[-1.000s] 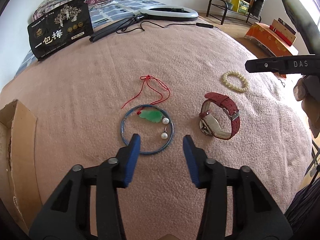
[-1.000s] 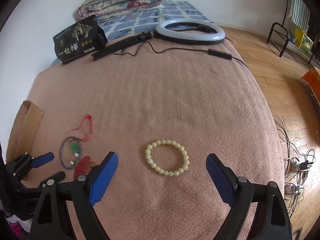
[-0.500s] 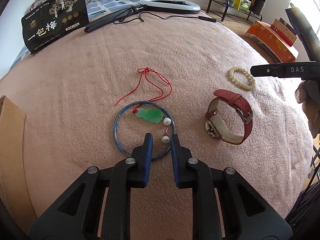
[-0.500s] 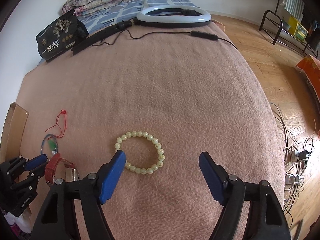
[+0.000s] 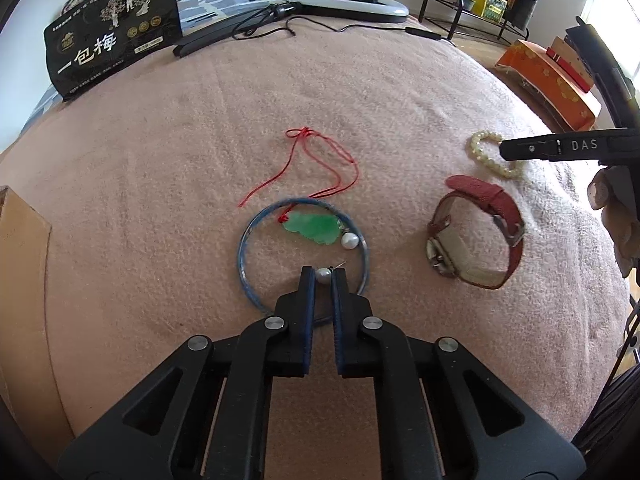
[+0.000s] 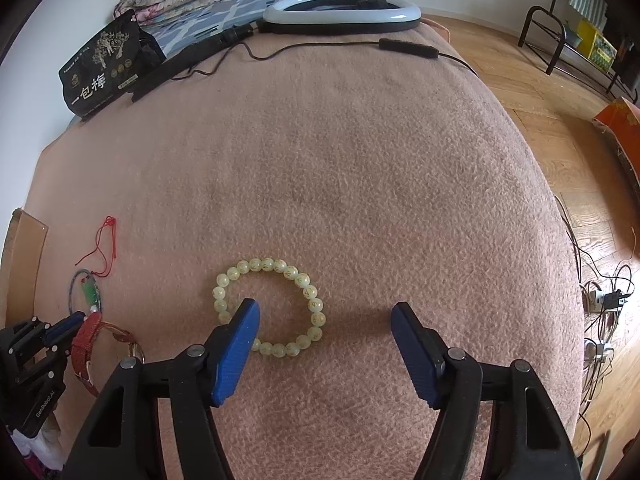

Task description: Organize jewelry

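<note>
On the pink blanket, my left gripper [image 5: 323, 275] is shut on a pearl earring [image 5: 323, 275] inside a blue bangle [image 5: 244, 260]. A second pearl earring [image 5: 349, 240] lies beside a green jade pendant [image 5: 312, 227] on a red cord [image 5: 320, 164]. A red-strapped watch [image 5: 480, 232] lies to the right. My right gripper [image 6: 325, 312] is open over a pale green bead bracelet [image 6: 308, 292], its left finger inside the ring, its right finger outside; the bracelet also shows in the left wrist view [image 5: 486, 156].
A cardboard box [image 5: 20, 248] stands at the left edge. A black snack bag [image 5: 108, 36], a ring light [image 6: 344, 12] with its cable and a folded quilt lie at the far end. The blanket's right edge drops to a wooden floor with cables [image 6: 600, 300].
My left gripper moved forward and closed on the near pearl earring. My right gripper moved forward and down over the bead bracelet, staying open.
</note>
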The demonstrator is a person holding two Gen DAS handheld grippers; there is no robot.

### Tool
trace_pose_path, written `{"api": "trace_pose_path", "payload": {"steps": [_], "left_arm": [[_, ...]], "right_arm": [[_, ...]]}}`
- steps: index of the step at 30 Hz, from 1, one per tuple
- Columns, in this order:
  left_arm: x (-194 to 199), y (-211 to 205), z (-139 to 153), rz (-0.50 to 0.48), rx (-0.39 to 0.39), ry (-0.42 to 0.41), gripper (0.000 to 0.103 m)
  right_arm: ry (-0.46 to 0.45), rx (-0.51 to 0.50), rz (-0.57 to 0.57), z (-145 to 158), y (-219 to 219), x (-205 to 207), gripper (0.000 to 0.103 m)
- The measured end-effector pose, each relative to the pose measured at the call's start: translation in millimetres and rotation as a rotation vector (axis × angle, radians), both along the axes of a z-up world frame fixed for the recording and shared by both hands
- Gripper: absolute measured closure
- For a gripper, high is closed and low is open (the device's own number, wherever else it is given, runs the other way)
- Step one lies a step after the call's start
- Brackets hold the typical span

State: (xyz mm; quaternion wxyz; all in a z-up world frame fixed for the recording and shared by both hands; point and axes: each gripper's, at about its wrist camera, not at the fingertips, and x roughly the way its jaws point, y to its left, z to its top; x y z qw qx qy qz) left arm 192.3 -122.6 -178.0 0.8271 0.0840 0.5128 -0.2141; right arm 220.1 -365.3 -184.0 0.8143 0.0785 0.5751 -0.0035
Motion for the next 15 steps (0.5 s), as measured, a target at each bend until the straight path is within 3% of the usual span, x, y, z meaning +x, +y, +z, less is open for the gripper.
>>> {"api": "trace_pose_path", "payload": {"steps": [15], "left_arm": [[-3.3,-4.2,0.3,-0.024,0.023,-0.019,0.097]], "right_arm": [[0.007,-0.012,0.004,-5.2,2.2,2.8,0.033]]}}
